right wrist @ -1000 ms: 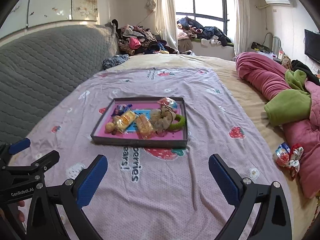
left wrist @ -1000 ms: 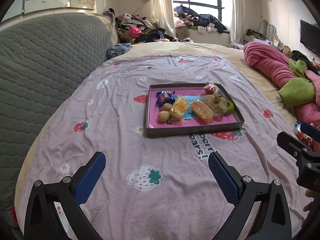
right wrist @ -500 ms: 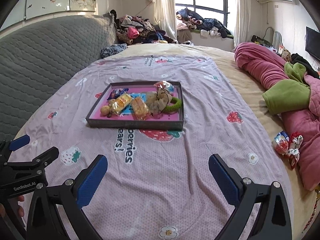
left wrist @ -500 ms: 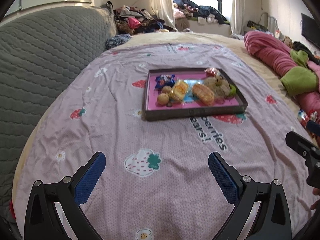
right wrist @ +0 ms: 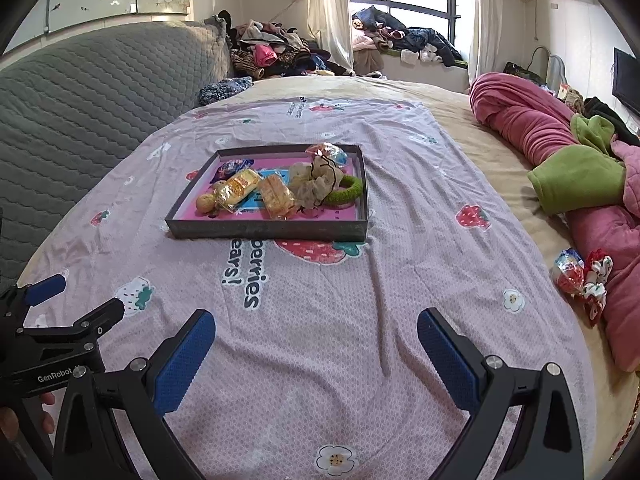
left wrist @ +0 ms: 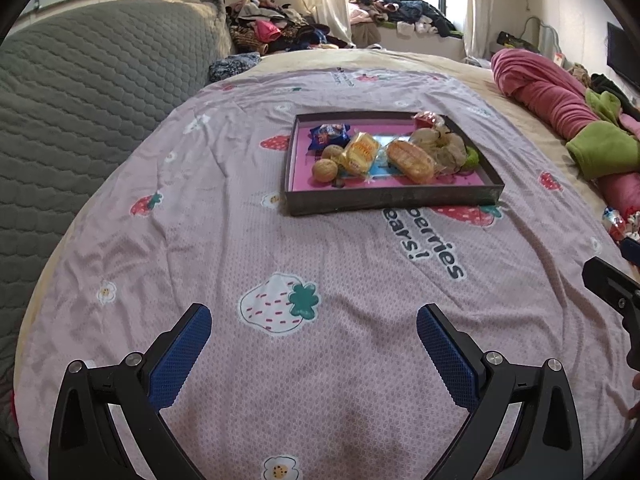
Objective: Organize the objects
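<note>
Bedspread (right wrist: 320, 320), tray (right wrist: 268, 229); wrapped candy (right wrist: 568, 270) whole only in right view

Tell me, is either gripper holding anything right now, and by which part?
Nothing is held. The left gripper and the right gripper both stand open above the strawberry sheet, short of the tray of snacks.

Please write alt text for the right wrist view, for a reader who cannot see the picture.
An open right gripper, holding nothing, hovers over a pink strawberry-print bedsheet facing a shallow dark tray of wrapped snacks and hair ties. The left gripper shows at the left edge, and a wrapped candy and scrunchie lie off to the right.
</note>
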`<state>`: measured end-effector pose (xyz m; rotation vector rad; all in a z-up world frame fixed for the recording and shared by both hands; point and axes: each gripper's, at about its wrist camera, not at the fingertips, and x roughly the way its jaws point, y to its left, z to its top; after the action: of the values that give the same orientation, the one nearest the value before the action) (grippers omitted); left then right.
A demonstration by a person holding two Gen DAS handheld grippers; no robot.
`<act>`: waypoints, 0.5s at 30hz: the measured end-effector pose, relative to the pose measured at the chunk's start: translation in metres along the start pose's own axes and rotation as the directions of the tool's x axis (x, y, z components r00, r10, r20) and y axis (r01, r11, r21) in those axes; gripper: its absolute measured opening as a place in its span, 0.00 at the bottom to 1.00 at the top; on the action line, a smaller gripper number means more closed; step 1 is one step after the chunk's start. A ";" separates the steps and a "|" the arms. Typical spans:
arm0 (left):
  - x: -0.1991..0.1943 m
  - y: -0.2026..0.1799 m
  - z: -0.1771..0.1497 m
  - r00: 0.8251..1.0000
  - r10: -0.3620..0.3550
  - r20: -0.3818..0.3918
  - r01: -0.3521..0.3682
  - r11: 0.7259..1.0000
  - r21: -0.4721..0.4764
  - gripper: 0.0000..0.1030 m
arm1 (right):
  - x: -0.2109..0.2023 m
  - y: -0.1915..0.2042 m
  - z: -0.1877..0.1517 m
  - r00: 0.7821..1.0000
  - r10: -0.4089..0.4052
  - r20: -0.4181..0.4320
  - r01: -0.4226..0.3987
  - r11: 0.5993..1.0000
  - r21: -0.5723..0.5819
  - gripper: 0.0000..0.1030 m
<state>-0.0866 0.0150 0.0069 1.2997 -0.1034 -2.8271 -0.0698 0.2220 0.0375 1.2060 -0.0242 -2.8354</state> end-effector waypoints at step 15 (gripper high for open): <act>0.017 0.004 -0.016 1.000 0.011 -0.006 -0.011 1.000 -0.011 0.99 | 0.015 -0.003 -0.020 1.000 -0.005 -0.016 0.005 1.000 0.000 0.99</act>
<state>-0.0856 0.0097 -0.0166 1.3017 -0.0946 -2.8108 -0.0661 0.2243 0.0129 1.2300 -0.0211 -2.8305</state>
